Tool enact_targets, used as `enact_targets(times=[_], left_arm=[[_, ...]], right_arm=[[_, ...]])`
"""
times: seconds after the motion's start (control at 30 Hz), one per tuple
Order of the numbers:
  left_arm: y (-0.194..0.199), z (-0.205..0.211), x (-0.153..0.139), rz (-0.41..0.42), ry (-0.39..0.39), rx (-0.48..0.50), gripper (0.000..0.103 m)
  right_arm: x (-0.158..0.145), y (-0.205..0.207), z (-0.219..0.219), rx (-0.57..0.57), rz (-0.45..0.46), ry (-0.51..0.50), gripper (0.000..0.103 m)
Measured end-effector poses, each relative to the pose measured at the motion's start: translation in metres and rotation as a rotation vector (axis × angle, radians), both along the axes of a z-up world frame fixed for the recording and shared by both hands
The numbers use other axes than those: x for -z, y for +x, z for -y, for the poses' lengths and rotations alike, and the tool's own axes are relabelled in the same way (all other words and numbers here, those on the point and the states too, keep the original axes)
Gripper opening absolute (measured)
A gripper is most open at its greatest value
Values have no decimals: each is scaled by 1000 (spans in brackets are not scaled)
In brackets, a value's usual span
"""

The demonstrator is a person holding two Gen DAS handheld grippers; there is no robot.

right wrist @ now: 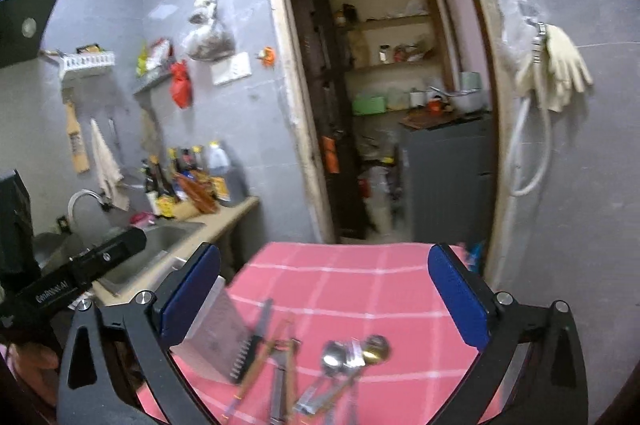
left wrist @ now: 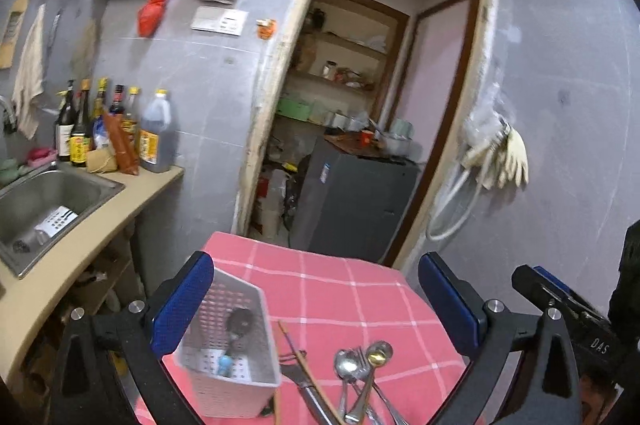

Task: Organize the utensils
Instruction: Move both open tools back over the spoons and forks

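Observation:
A white perforated utensil basket (left wrist: 230,357) stands on the pink checked tablecloth (left wrist: 340,289), just inside my left gripper's left finger; a dark utensil and a blue-tipped one are in it. Beside it lie chopsticks and a knife (left wrist: 304,381) and a bunch of metal spoons with one gold spoon (left wrist: 362,365). My left gripper (left wrist: 316,309) is open and empty above them. In the right wrist view my right gripper (right wrist: 326,305) is open and empty over the basket (right wrist: 216,337), a dark knife (right wrist: 256,337) and the spoons (right wrist: 352,353).
A counter with a steel sink (left wrist: 44,201) and several sauce bottles (left wrist: 116,129) runs on the left. Behind the table a doorway opens onto a grey cabinet (left wrist: 352,205) and shelves. Gloves and a hose (left wrist: 500,157) hang on the right wall.

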State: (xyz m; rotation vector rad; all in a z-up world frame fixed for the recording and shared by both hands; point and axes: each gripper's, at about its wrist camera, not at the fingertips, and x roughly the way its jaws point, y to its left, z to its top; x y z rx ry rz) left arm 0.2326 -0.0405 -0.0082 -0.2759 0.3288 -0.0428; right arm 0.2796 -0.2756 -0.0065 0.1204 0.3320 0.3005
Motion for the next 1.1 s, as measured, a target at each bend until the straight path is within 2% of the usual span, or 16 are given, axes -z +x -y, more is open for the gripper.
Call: enact_targets(times=[0.2, 0.47, 0.53, 0.6, 0.77, 0.87, 1.0, 1.1], left_arm=[[22, 40, 19, -72, 26, 89, 103], [60, 79, 46, -185, 87, 159, 103], [70, 86, 54, -222, 110, 160, 100], [81, 93, 64, -272, 133, 164, 93], [107, 101, 97, -426, 133, 182, 60], [119, 101, 118, -511, 117, 191, 46], [134, 97, 149, -610, 52, 202, 37], [141, 92, 163, -638, 24, 199, 36]], right_arm=[[32, 12, 42, 58, -110, 17, 102], [86, 48, 82, 35, -263, 66, 100], [99, 60, 88, 19, -300, 72, 90], [112, 70, 89, 3, -339, 65, 72], [143, 94, 82, -63, -423, 37, 52], [161, 109, 73, -114, -474, 27, 38], [182, 126, 56, -173, -527, 6, 26], [195, 134, 44, -211, -553, -5, 23]])
